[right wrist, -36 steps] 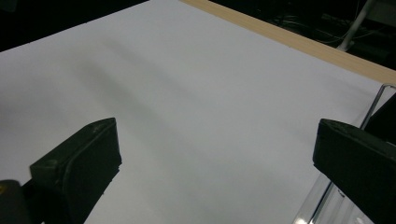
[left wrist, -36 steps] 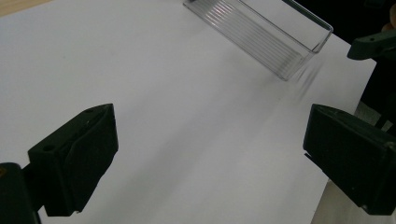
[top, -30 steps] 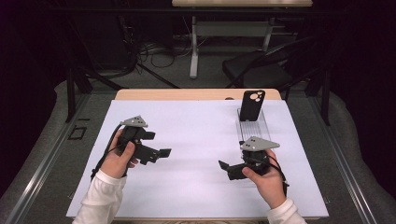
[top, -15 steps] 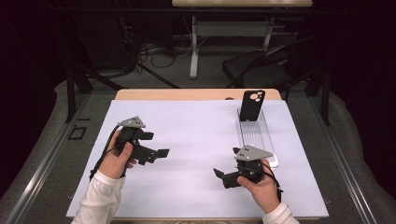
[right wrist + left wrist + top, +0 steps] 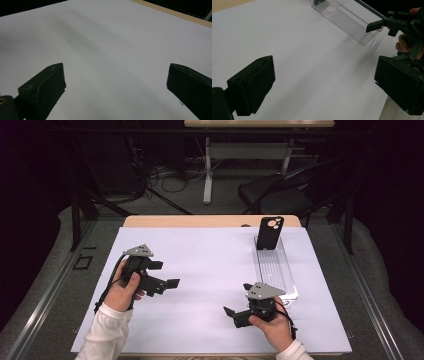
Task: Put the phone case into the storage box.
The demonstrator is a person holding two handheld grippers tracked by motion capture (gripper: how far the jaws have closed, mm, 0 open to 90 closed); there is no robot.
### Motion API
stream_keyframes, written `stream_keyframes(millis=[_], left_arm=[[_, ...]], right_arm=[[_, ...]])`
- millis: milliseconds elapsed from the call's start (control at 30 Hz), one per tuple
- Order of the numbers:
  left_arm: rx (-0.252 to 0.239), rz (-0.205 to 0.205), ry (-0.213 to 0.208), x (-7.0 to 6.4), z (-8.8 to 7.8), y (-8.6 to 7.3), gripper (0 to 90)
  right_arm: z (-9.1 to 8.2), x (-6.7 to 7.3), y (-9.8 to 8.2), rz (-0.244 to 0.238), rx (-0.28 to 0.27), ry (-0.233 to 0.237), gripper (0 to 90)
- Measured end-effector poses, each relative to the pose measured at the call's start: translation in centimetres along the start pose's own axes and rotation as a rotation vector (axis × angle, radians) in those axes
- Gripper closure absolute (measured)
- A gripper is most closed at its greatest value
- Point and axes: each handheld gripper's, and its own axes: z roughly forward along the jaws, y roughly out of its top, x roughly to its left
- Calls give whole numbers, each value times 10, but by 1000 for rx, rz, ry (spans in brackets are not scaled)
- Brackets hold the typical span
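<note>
A black phone [image 5: 270, 233] stands upright at the far end of a clear plastic tray [image 5: 278, 268] on the right side of the white sheet [image 5: 210, 265]. My left gripper [image 5: 166, 274] hovers over the sheet's left part, jaws open and pointing right, nothing between them. My right gripper [image 5: 238, 299] is held near the front edge, just off the tray's near end, open and empty, pointing left. In the left gripper view my left gripper [image 5: 324, 85] stands wide open toward the tray [image 5: 347, 18] and the right gripper [image 5: 387, 23]. Bare white sheet [image 5: 112, 45] lies under my right gripper [image 5: 113, 87].
The white sheet covers a wooden table whose far edge [image 5: 200, 221] shows. Beyond it are a black chair [image 5: 280, 195], a table leg [image 5: 207, 175] and cables on the floor. Dark metal frames flank the table on both sides.
My right gripper has drawn back toward the front edge and slightly left, away from the tray's side. The left gripper has stayed in place.
</note>
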Motion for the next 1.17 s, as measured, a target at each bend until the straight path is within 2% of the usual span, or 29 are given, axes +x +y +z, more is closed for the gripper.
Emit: stream_keyframes(millis=[367,1167], left_arm=[[4,5,-1,-1,1,0,35],[-3,-7,-1,3,5,0,35]], right_arm=[[8,3,-9,-10,9,15,16],[7,2,-13,-9,-6,13,25]])
